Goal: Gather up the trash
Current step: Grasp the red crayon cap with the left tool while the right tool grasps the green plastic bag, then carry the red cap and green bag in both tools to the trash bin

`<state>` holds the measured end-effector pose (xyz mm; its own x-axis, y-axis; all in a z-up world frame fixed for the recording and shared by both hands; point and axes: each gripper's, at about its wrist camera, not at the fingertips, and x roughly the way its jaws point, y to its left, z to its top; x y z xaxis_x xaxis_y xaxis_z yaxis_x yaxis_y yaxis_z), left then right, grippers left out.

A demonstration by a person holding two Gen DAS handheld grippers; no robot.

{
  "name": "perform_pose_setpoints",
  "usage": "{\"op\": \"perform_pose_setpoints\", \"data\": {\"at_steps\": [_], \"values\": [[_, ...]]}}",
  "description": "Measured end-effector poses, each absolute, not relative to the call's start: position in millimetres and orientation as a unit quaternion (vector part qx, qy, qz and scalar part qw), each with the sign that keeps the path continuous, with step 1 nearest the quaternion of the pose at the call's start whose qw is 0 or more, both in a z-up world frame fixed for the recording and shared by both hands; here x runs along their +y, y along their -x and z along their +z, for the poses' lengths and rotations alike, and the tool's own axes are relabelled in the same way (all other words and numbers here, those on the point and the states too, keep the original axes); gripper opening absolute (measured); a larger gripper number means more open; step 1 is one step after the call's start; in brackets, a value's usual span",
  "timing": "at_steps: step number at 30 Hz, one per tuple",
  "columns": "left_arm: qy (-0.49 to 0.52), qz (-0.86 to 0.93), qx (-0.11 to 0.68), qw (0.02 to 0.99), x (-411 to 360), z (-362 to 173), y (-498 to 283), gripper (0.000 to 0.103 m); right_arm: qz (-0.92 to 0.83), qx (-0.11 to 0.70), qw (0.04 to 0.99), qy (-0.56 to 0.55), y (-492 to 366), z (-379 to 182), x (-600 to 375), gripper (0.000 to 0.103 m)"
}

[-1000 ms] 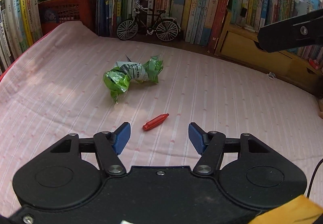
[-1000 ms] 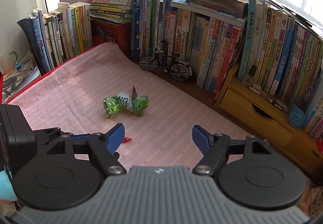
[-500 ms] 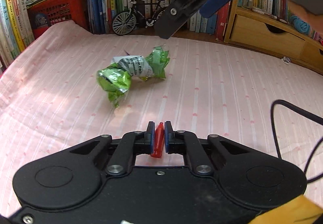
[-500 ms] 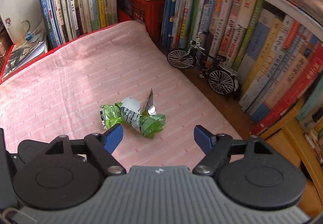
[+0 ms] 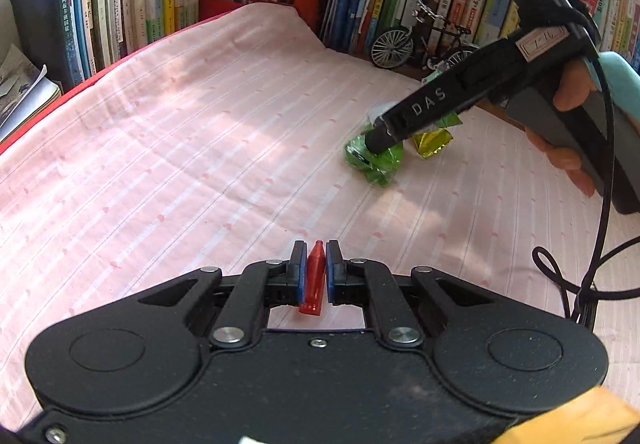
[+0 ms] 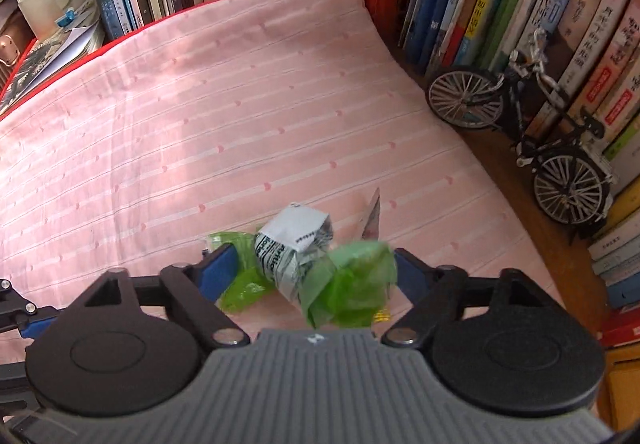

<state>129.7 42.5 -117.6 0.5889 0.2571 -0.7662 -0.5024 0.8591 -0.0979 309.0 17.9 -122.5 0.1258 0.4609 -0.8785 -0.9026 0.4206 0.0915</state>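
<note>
Left gripper [image 5: 313, 276] clamped red cap [image 5: 313, 284] near pink cloth [image 5: 160, 163]. Right gripper [image 6: 316, 268] closing around green wrapper [image 6: 304, 264], far right on cloth, pads not yet pressing. Risk: crumpled film likely springs out, snagging one finger.

Both wrist cameras look steeply down along their tools, close over the pink striped bedsheet [image 5: 200, 147], sharing the crumpled green plastic wrapper [image 6: 344, 284] and model bicycle [image 6: 520, 123].
</note>
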Motion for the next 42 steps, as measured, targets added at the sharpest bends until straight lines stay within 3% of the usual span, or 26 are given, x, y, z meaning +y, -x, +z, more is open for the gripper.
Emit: {"op": "perform_pose_setpoints", "data": {"at_steps": [2,6,8,25,42], "values": [[0.159,0.221,0.395,0.877,46,-117,-130,0.009,0.483,0.469,0.706,0.218,-307,-126,14,0.057],[0.171,0.227,0.387,0.877,52,-113,-127,0.009,0.477,0.483,0.713,0.174,-306,-130,6,0.044],[0.174,0.23,0.383,0.878,53,-111,-125,0.009,0.467,0.49,0.721,0.147,-306,-129,2,0.019],[0.183,0.221,0.372,0.883,57,-91,-105,0.009,0.424,0.492,0.76,0.037,-265,-96,-47,0.018],[0.177,0.205,0.373,0.887,66,-61,13,0.009,0.393,0.487,0.78,0.018,-136,-58,-76,0.018]]}}
